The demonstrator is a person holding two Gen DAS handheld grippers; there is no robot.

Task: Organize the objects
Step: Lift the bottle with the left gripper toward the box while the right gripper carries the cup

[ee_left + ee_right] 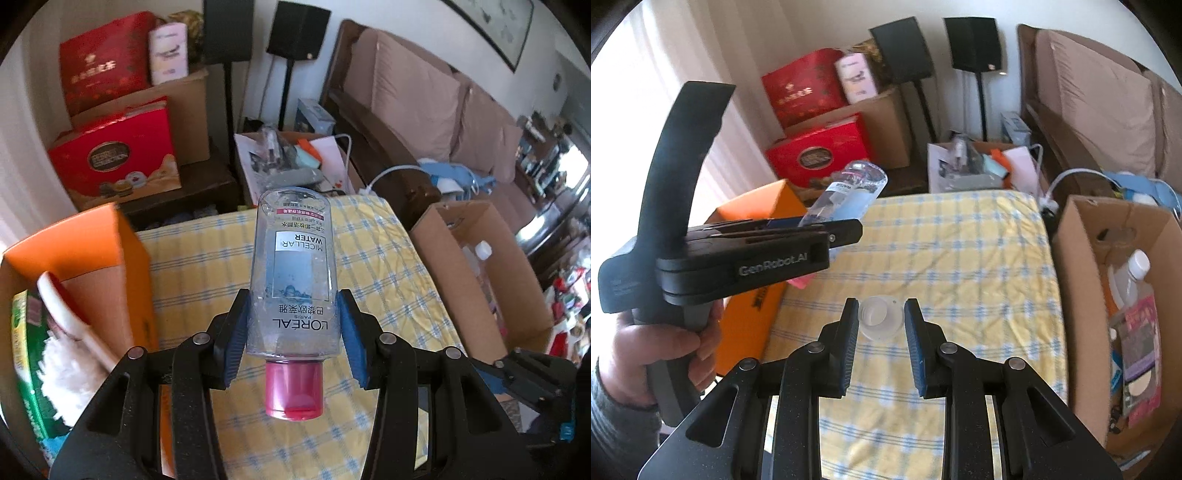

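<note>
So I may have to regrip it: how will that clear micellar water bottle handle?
The bottle looks nearly empty, so probably light. Its smooth, rounded plastic may slip or roll if laid on the cloth. The left gripper holds it near the pink cap.

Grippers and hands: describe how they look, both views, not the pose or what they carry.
Both are black plastic handheld tools. The left gripper and right gripper each have two fingers faced with blue ribbed pads, joined by linkage bars with silver pivot pins. The left one's body carries pale "GenRobot.AI" lettering. The hand gripping its handle shows a grey knit sleeve.
</note>
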